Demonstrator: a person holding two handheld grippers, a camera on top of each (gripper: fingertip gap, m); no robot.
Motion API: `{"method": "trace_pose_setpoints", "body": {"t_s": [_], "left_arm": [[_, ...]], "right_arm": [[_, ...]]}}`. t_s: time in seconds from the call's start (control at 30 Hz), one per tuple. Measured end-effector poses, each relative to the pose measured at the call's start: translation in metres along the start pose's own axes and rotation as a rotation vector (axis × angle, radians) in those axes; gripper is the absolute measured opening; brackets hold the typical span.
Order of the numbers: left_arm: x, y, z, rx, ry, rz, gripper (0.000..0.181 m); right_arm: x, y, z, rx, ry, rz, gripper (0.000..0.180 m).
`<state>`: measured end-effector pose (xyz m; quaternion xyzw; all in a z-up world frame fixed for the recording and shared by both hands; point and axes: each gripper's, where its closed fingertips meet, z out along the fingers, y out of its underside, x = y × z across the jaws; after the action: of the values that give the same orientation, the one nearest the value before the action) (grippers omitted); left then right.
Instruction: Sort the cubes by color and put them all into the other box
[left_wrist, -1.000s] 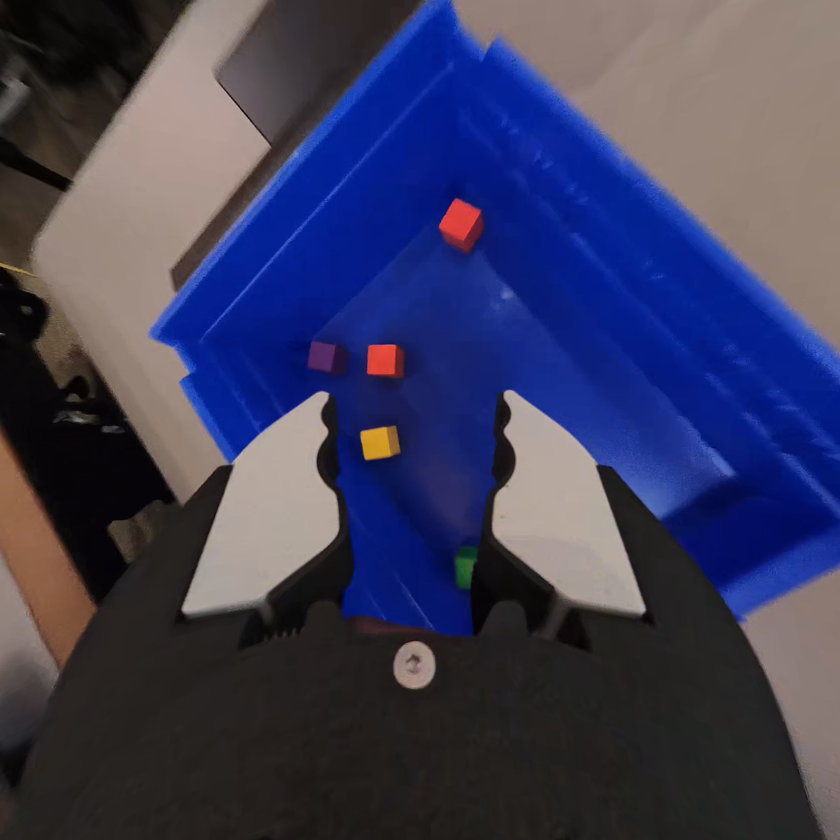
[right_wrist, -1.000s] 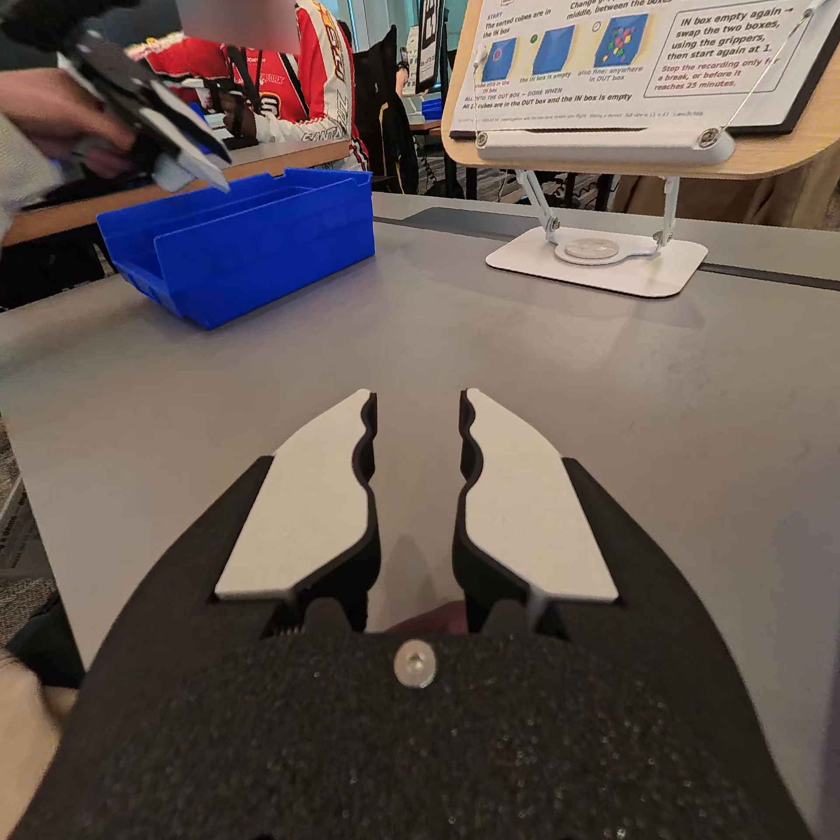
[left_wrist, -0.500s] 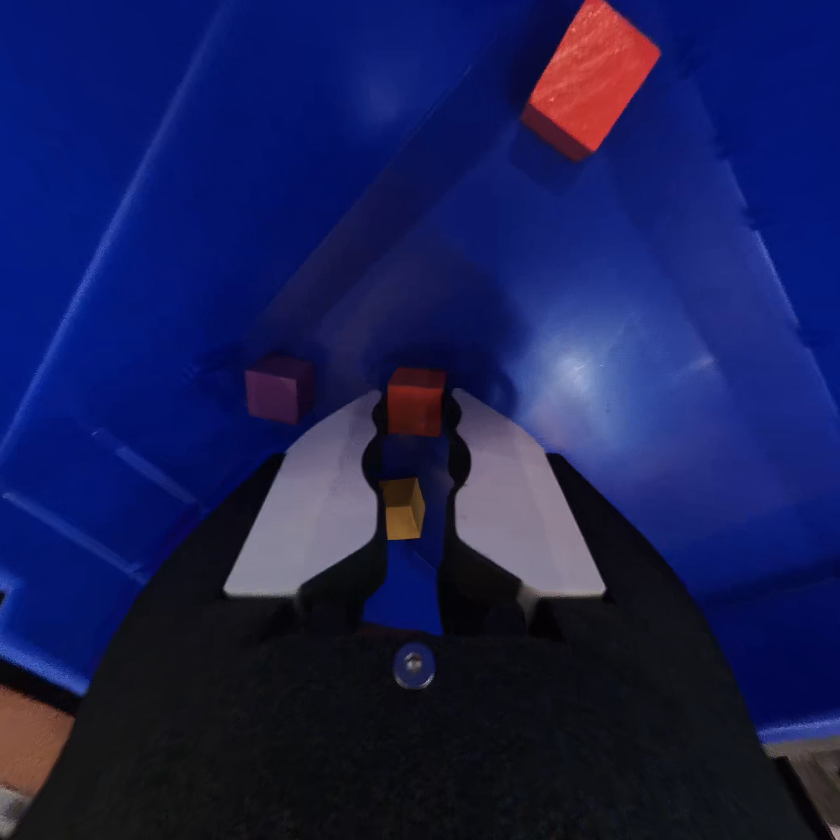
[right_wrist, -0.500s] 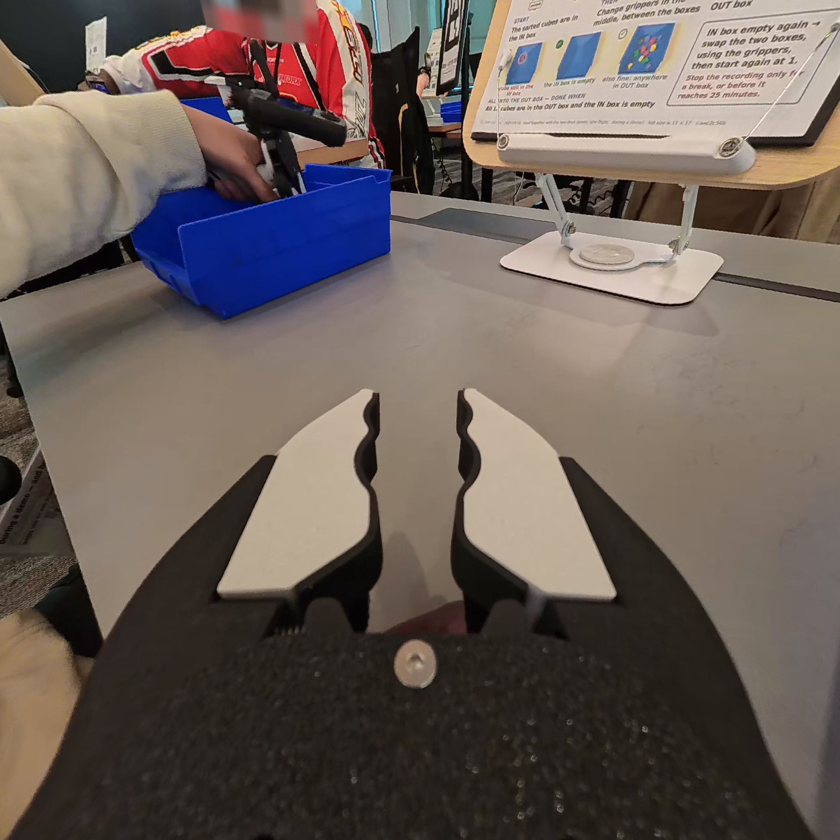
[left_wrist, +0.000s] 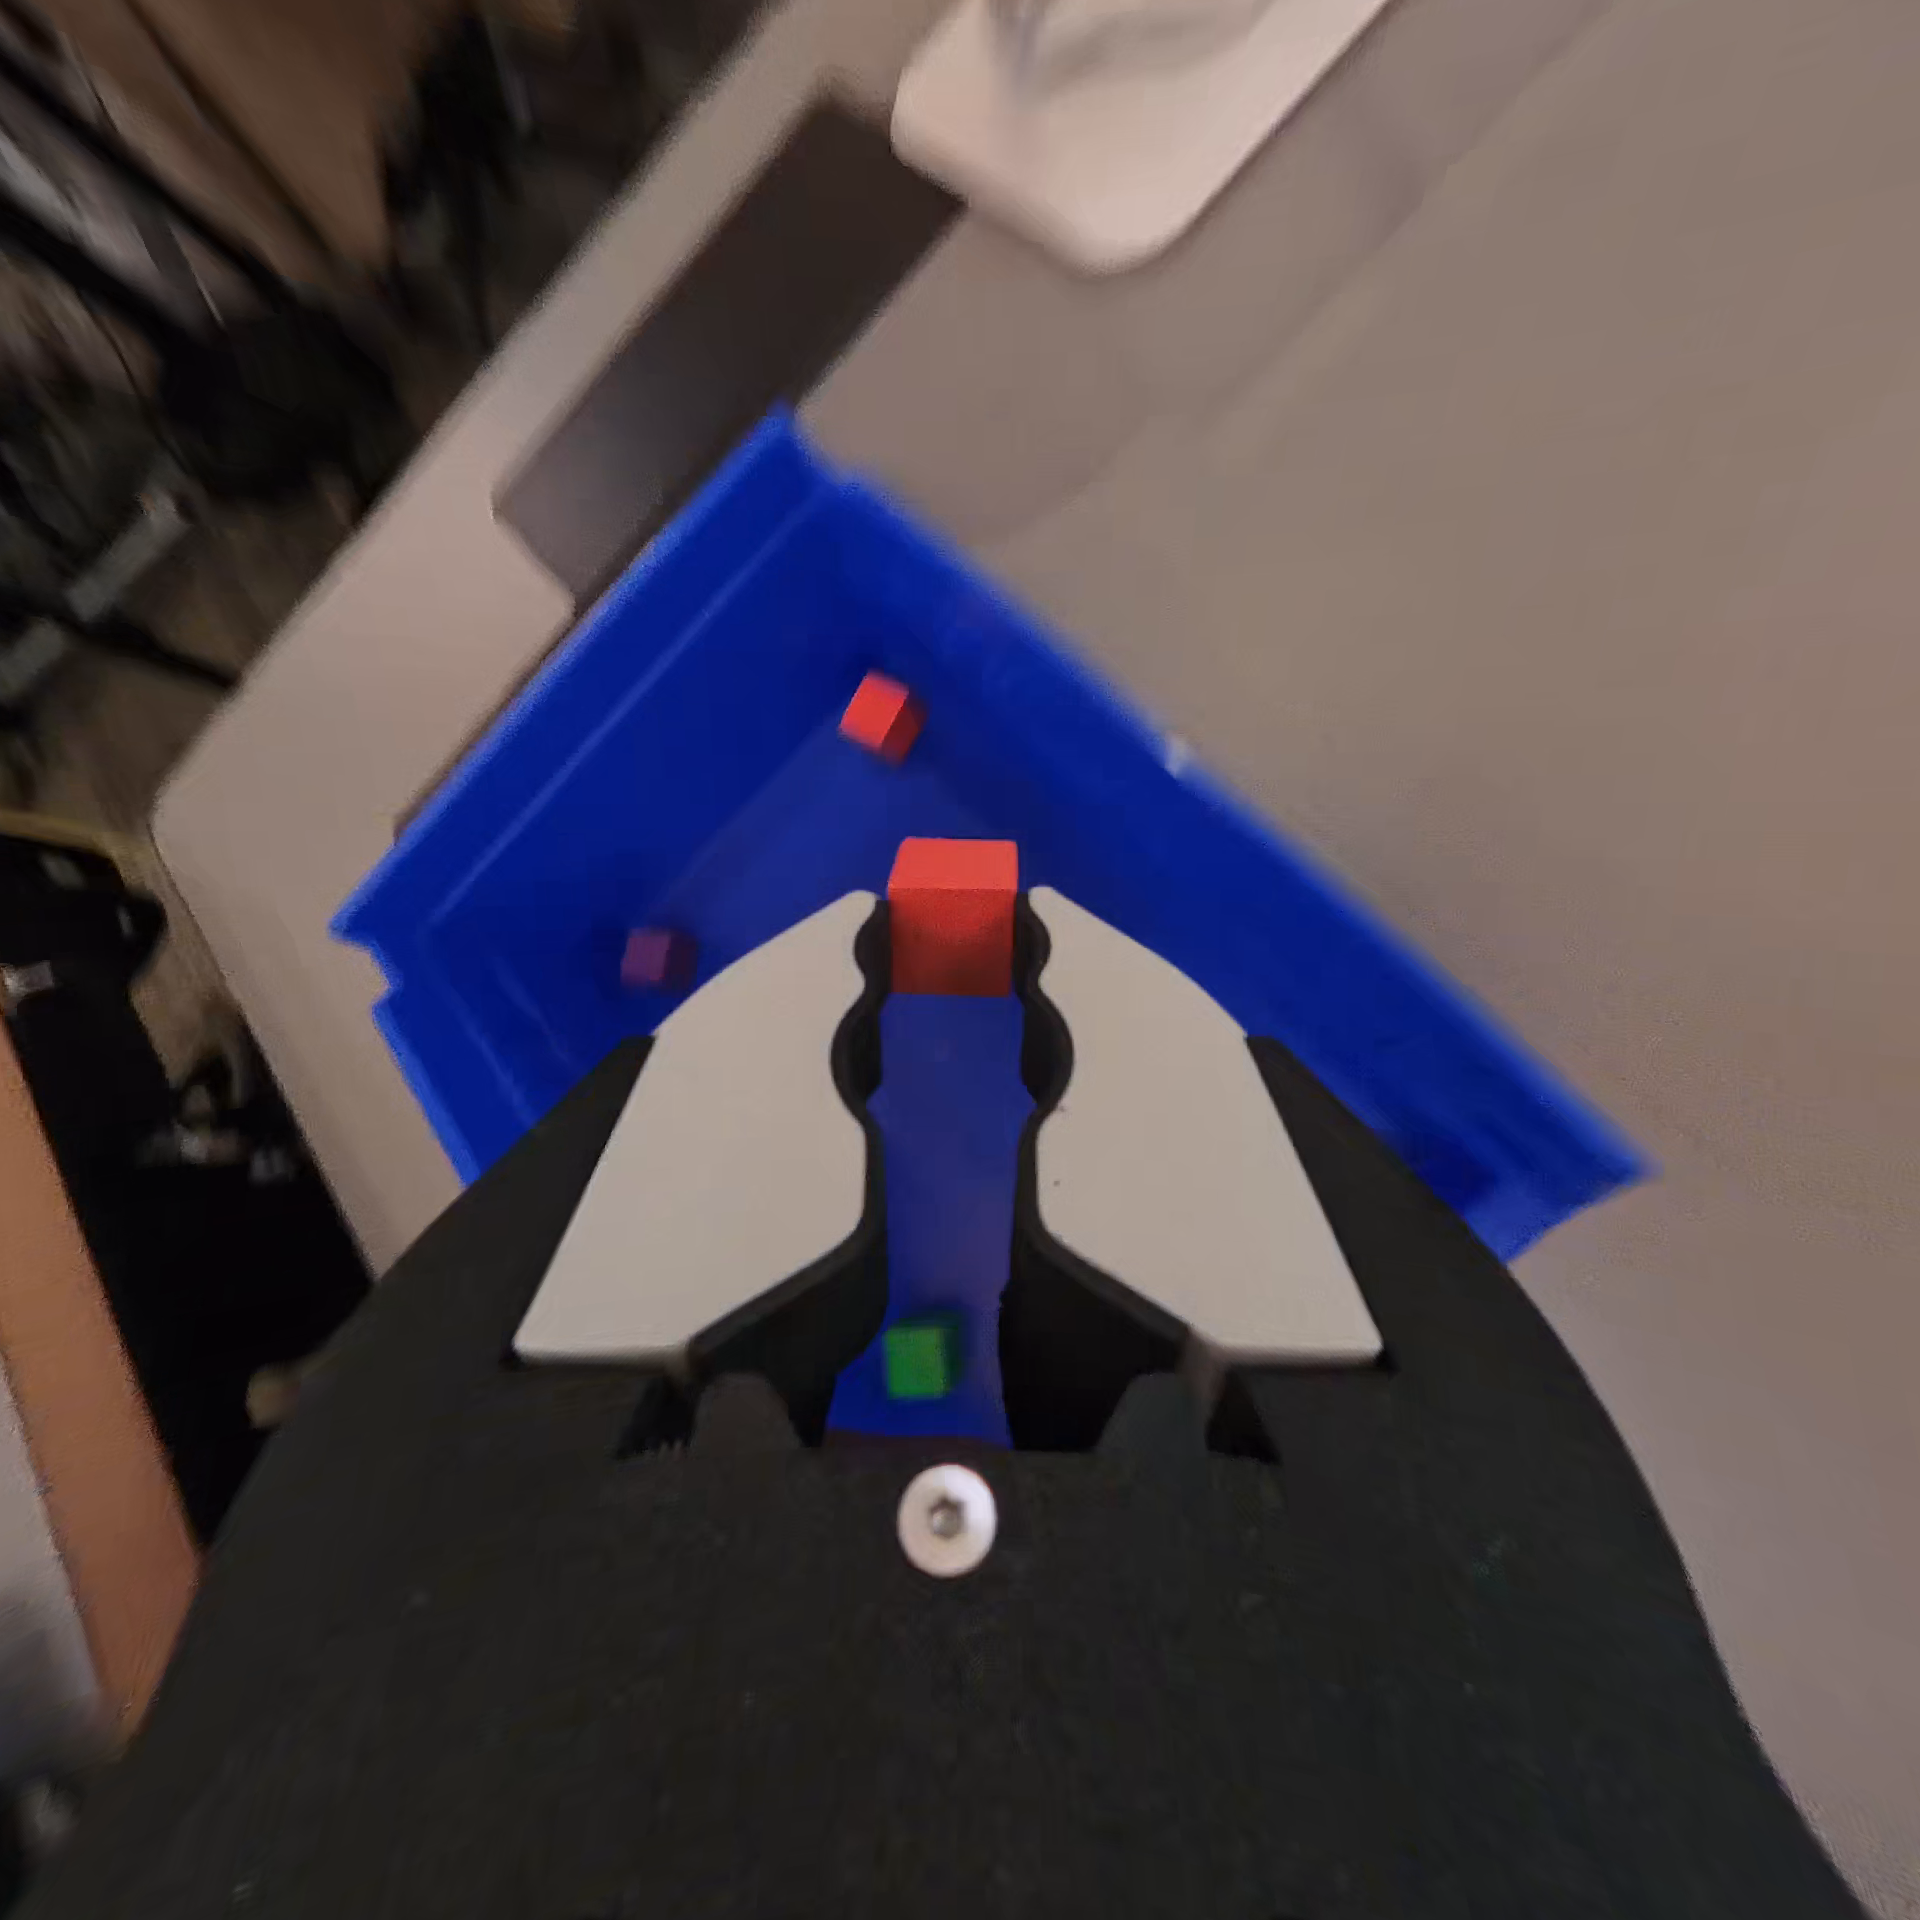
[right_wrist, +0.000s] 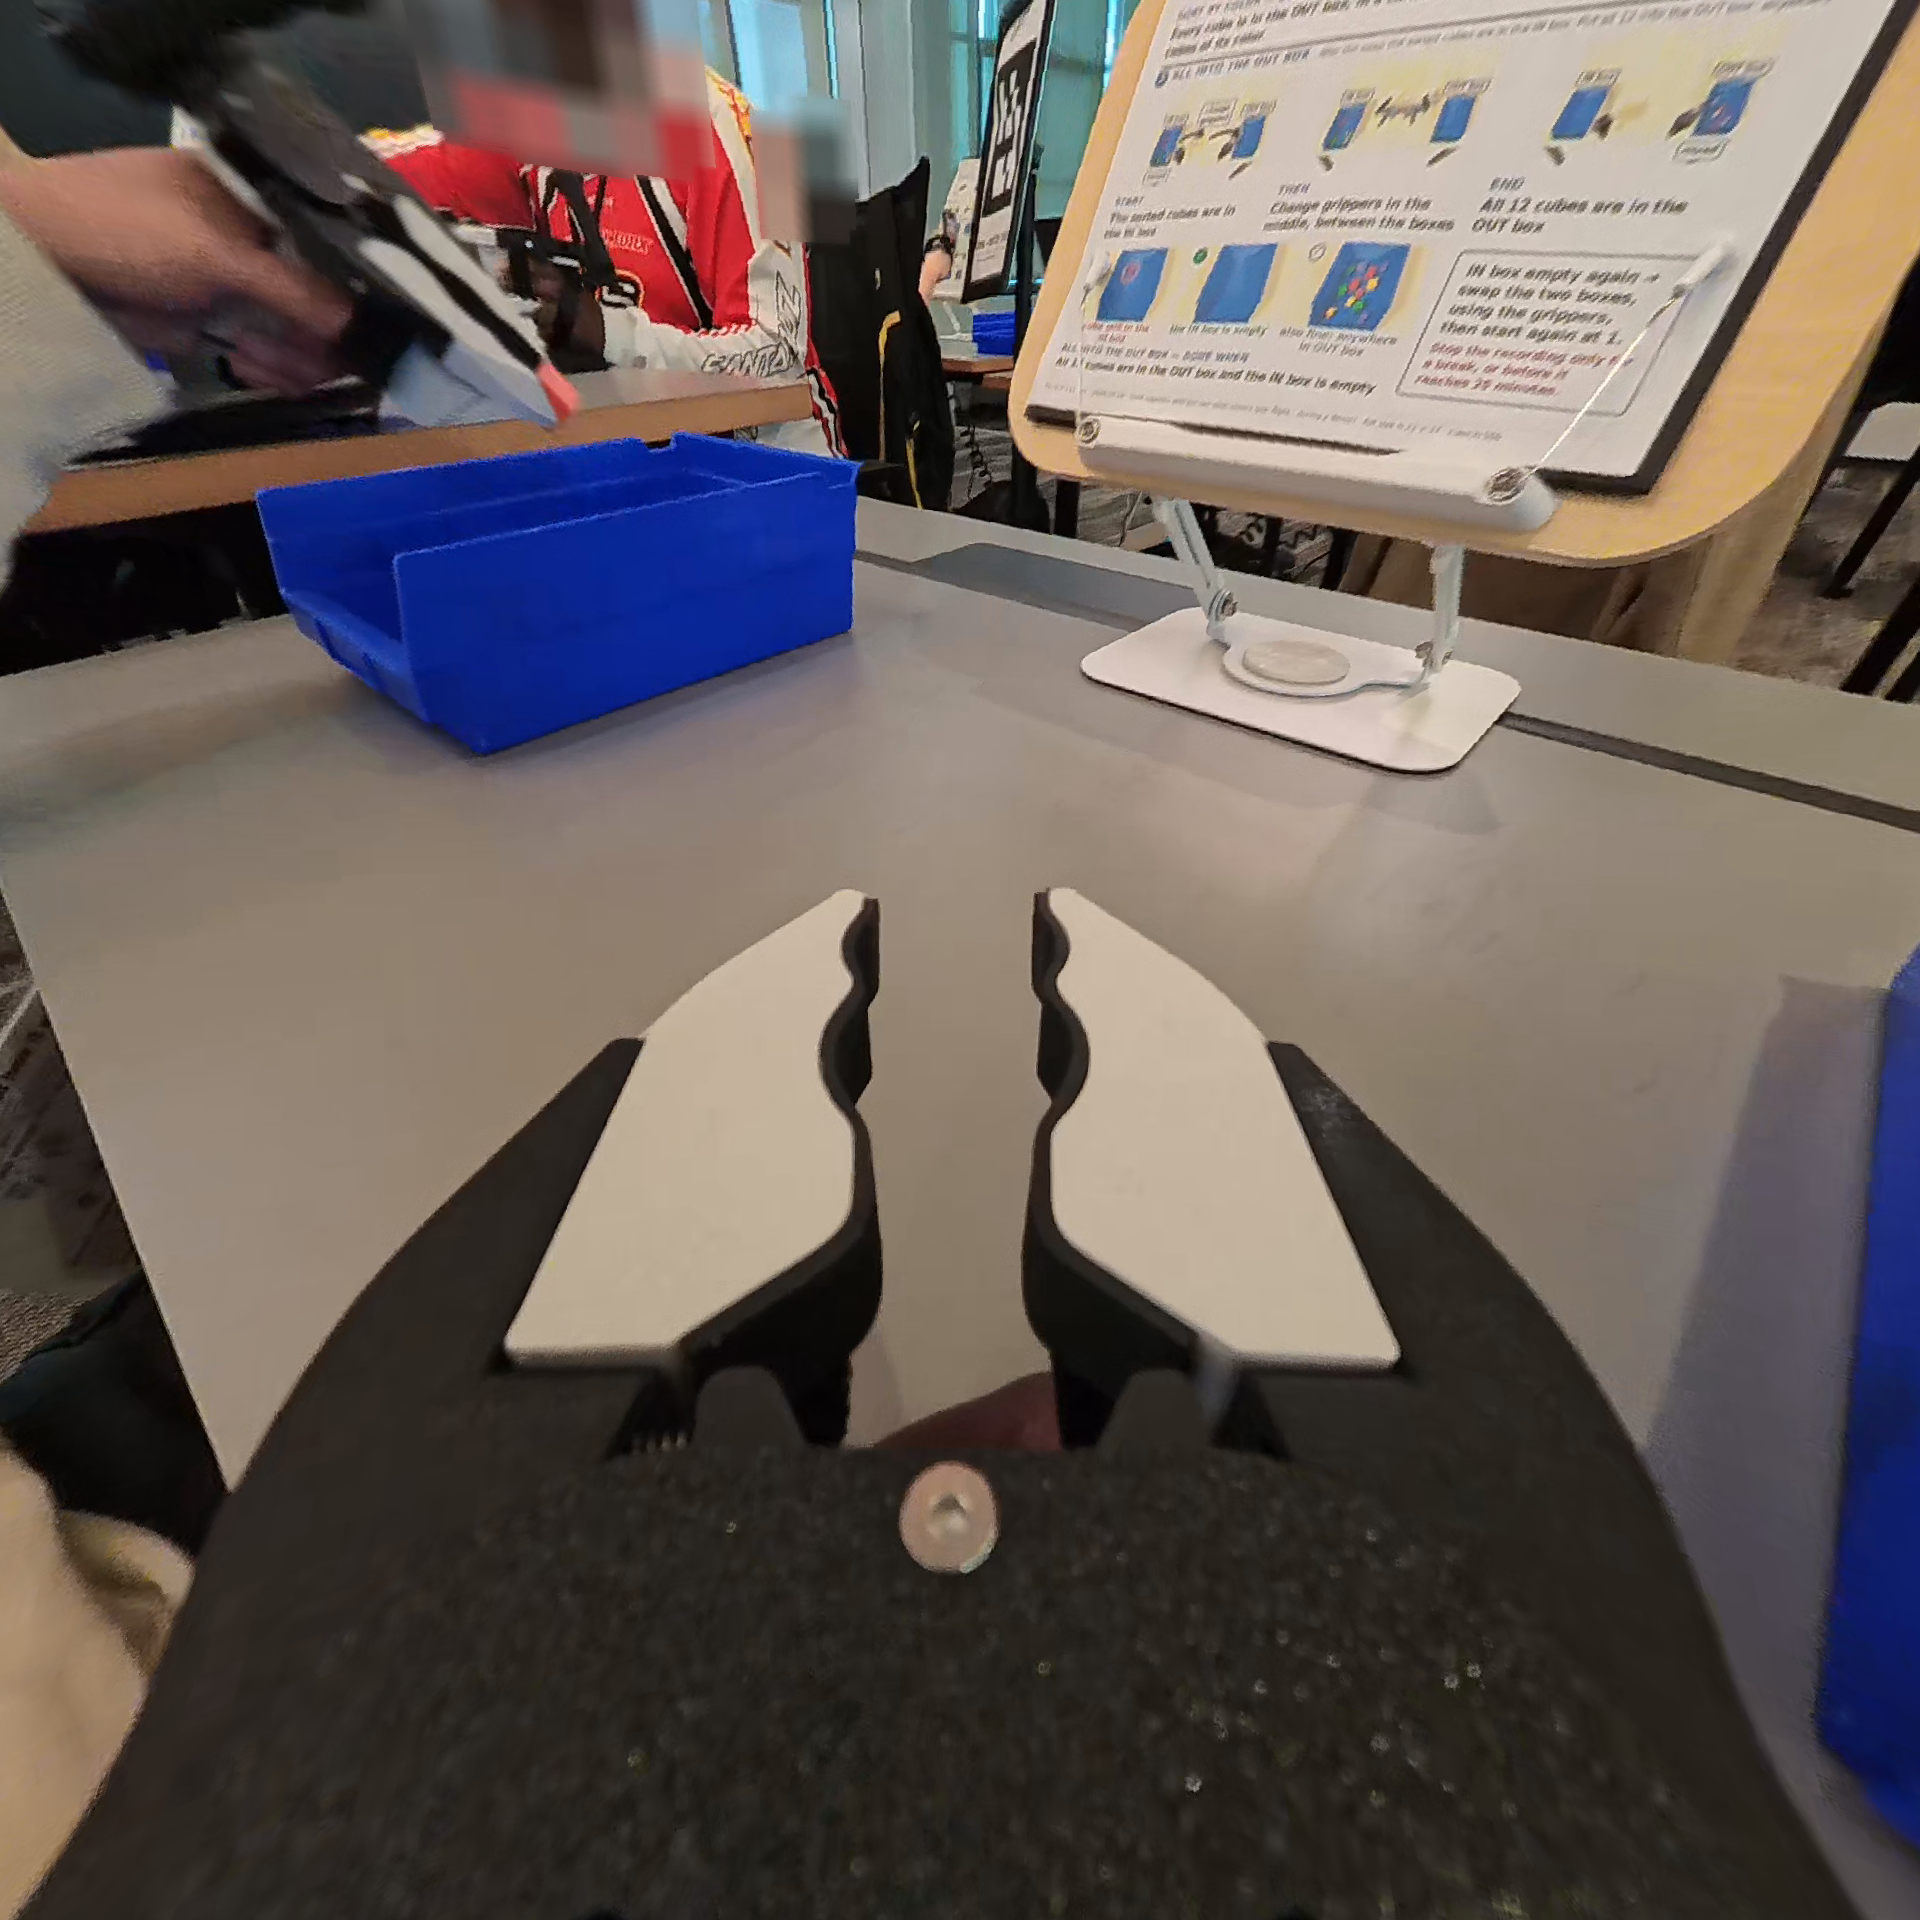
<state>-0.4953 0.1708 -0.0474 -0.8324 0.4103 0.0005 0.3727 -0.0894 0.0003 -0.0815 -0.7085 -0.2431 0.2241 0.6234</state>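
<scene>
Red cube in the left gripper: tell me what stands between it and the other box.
Nothing visible does. The red cube is held above the blue bin; only bare grey table lies toward the other box, with the right gripper hovering open.

Four cubes show: two red, one (left_wrist: 953, 916) pinched in a hand-held gripper (left_wrist: 953, 906), the other (left_wrist: 881, 715) in the box; one purple (left_wrist: 655, 956); one green (left_wrist: 918, 1359). Two blue boxes: one (right_wrist: 582, 592) toward the desk's far left corner, one (right_wrist: 1881, 1403) at its right edge. Two hand-held grippers; the second (right_wrist: 954, 914) holds nothing.
</scene>
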Motion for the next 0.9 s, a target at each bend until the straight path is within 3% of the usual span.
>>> {"method": "trace_pose_setpoints", "body": {"t_s": [0.13,0.27,0.53,0.7,0.9], "left_arm": [[0.067,-0.036,-0.036,0.330,-0.059,0.035,0.022],[0.131,-0.059,-0.051,0.593,-0.018,-0.059,0.022],[0.188,-0.071,-0.028,0.700,0.077,-0.021,0.022],[0.222,-0.093,-0.023,0.743,0.378,-0.180,0.022],[0.277,-0.149,-0.032,0.722,0.993,-0.463,0.022]], "right_arm": [[0.012,-0.001,-0.005,-0.003,0.031,-0.002,0.028],[0.021,0.010,-0.005,-0.043,0.058,0.030,0.028],[0.027,0.018,-0.004,-0.075,0.028,0.162,0.029],[0.011,0.010,0.003,-0.040,-0.068,0.074,0.032],[-0.030,-0.025,0.030,0.044,-0.286,-0.281,0.039]]}}
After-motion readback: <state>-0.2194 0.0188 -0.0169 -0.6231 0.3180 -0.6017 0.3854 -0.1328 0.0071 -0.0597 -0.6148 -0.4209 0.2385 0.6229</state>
